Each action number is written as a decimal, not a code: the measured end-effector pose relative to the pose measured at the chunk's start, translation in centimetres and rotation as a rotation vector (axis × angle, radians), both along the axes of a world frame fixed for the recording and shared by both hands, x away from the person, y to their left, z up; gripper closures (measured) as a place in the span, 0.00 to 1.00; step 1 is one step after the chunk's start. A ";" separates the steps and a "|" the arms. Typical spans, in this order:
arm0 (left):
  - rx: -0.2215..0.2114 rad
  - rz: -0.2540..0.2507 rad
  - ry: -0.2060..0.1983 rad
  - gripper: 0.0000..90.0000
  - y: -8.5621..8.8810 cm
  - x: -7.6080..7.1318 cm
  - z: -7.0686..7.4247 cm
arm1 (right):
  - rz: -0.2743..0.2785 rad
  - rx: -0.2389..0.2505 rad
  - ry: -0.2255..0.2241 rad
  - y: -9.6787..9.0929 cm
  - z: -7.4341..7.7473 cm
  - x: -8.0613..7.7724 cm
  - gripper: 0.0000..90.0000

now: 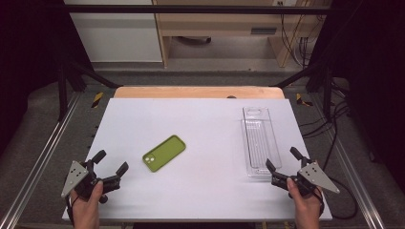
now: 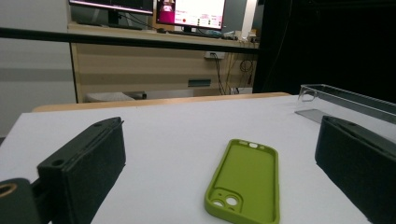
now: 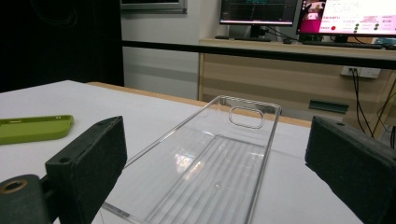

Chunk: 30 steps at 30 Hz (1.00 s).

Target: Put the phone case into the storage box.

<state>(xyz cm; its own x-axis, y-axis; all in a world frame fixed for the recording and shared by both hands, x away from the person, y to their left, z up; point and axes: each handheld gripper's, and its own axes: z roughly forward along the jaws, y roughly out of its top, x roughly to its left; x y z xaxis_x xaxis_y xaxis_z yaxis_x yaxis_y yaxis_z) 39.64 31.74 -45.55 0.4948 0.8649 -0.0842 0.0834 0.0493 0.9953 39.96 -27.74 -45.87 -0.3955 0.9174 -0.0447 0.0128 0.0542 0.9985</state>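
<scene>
Hands enter the high view from the bottom edge, one at each lower corner, each wrapped around a gripper handle. At the lower left of the frame the left hand [image 1: 87, 205] holds the left gripper [image 1: 111, 166] low over the white table [image 1: 205, 119], jaws spread wide and angled toward the upper right with nothing between them. At the lower right the right hand [image 1: 303, 200] holds the right gripper [image 1: 282, 159], jaws likewise parted and empty, pointing up the frame at the near end of a clear plastic tray [image 1: 258, 140] that runs lengthwise toward the far edge. A green phone case [image 1: 164, 152] lies just left of the frame's centre, tilted, camera cut-out toward the lower left.

Left gripper view: the two black jaws rise at the lower left and lower right, far apart, and the green phone case [image 2: 245, 182] lies flat on the table at lower centre, open side up (not touching either jaw). The clear tray [image 2: 348, 100] shows at the right edge. Two monitors [image 2: 191, 11] glow at the top; their text is too small to read.

Right gripper view: the jaws stand wide at the bottom corners, and the clear tray [image 3: 210, 163], ribbed on its floor with a cut-out in its far wall, stretches away up the middle. The green case [image 3: 35, 128] lies at the left edge. Monitors [image 3: 348, 16] at upper right carry unreadable writing
</scene>
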 end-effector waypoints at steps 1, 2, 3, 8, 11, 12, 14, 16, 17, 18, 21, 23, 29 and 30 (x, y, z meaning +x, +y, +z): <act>0.009 0.000 0.000 0.01 -0.1 0.0 0.0 | -0.003 -0.001 0.001 -0.1 0.0 0.0 0.07; 0.017 0.001 -0.001 0.01 -0.2 -0.1 0.1 | -0.008 -0.001 0.005 -0.1 -0.1 0.0 0.07; 0.020 0.000 -0.002 0.01 -0.2 -0.1 0.1 | -0.012 0.003 0.007 -0.2 -0.1 0.1 0.07; 0.047 -0.006 0.017 0.01 -0.8 -0.2 0.3 | -0.024 0.012 0.010 -0.4 -0.1 0.0 0.07; 0.084 -0.021 0.040 0.02 -1.4 -0.4 0.2 | -0.038 0.017 0.010 -0.6 0.0 -0.1 0.07; 0.095 -0.028 0.047 0.02 -1.7 -0.5 0.3 | -0.042 0.018 0.009 -0.6 0.0 -0.1 0.07; 0.115 -0.043 0.054 0.02 -2.2 -0.6 0.2 | -0.046 0.022 0.009 -0.7 0.0 0.0 0.06; 0.147 -0.064 0.069 0.02 -2.7 -0.4 0.0 | -0.047 0.029 0.011 -0.7 0.1 -0.1 0.06; 0.155 -0.072 0.083 0.02 -3.0 -0.4 -0.1 | -0.047 0.028 0.012 -0.7 0.1 -0.1 0.05; 0.166 -0.077 0.094 0.02 -3.3 -0.3 -0.1 | -0.049 0.029 0.013 -0.7 0.1 -0.1 0.05; 0.213 -0.055 0.151 0.03 -4.6 -1.0 0.2 | -0.051 0.015 0.010 -0.6 0.1 -0.2 0.05; 0.276 -0.086 0.169 0.04 -5.8 -1.5 0.5 | -0.044 -0.006 0.013 -0.5 0.1 -0.1 0.05; 0.284 -0.123 0.223 0.09 -7.1 -0.1 0.9 | -0.052 -0.012 0.019 -0.8 -0.2 -0.1 0.05; 0.290 -0.117 0.234 0.11 -7.2 0.4 1.1 | -0.053 -0.011 0.015 -0.9 -0.1 -0.2 0.05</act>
